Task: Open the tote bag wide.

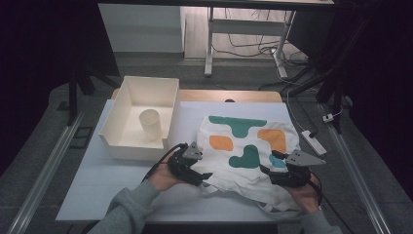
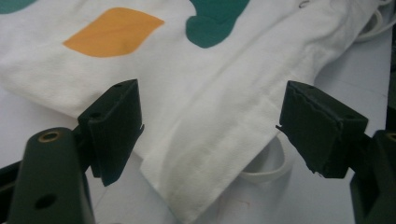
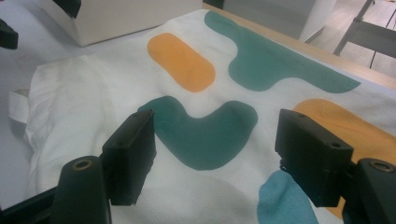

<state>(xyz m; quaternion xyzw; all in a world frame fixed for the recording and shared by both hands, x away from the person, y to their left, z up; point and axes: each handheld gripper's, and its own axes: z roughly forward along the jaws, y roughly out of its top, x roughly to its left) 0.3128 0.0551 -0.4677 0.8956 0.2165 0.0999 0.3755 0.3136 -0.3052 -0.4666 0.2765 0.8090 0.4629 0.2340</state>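
Two grippers, wide open, over one printed bag
The left gripper (image 1: 207,176) and the right gripper (image 1: 269,163) hover above the white cloth bag (image 1: 248,151) lying on the table (image 1: 97,180); beyond sits one bin (image 1: 141,117) holding one cup (image 1: 150,125)

A white worktop (image 1: 97,180) carries an open cream box (image 1: 127,139) near its far left and, just beside it, a rumpled white cloth bag (image 1: 243,151) printed with green and orange shapes.
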